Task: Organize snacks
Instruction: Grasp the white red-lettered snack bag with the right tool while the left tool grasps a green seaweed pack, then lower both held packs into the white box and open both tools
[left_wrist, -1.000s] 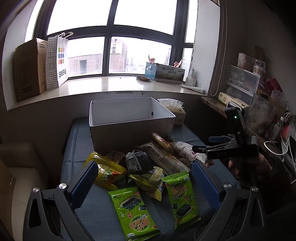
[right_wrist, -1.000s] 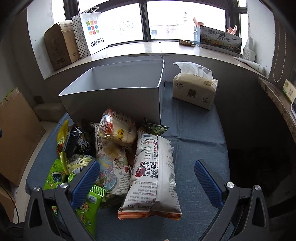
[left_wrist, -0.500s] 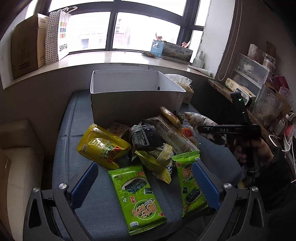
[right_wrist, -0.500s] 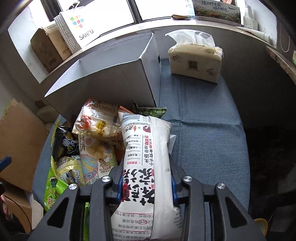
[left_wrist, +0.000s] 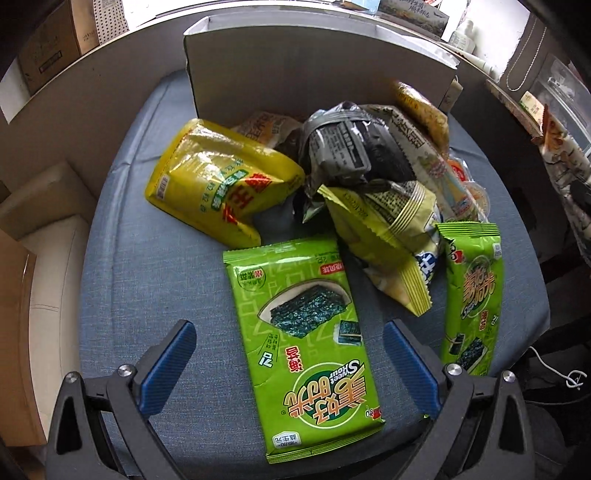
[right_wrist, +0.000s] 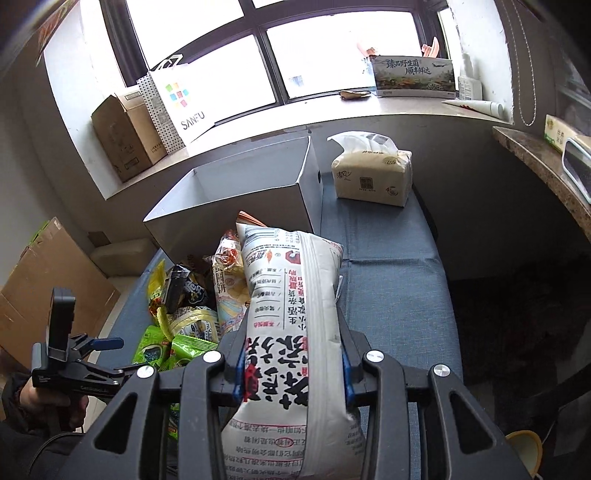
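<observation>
In the left wrist view, the left gripper (left_wrist: 286, 363) hung with its fingers spread wide and holding nothing, straddling a green seaweed pack (left_wrist: 301, 347) that lay flat on the blue cushion (left_wrist: 147, 277). A second seaweed pack (left_wrist: 471, 299) lay at about three o'clock from it. Toward twelve o'clock a yellow bag (left_wrist: 218, 184), a grey-black pouch (left_wrist: 343, 147) and other packets sat heaped against the near wall of the white box (left_wrist: 314, 70). All of these were outside the box.

In the right wrist view, the right gripper (right_wrist: 293, 369) was clamped on a long white snack bag (right_wrist: 291, 332), which looked lifted off the cushion and pointed toward the box at eleven o'clock. What showed of the box's interior looked bare, though its floor was partly hidden. A tissue pack (right_wrist: 371, 175) stood at one o'clock.

Judged from this, the sorting had barely begun: one bag in hand, none visibly stowed, the heap left.
</observation>
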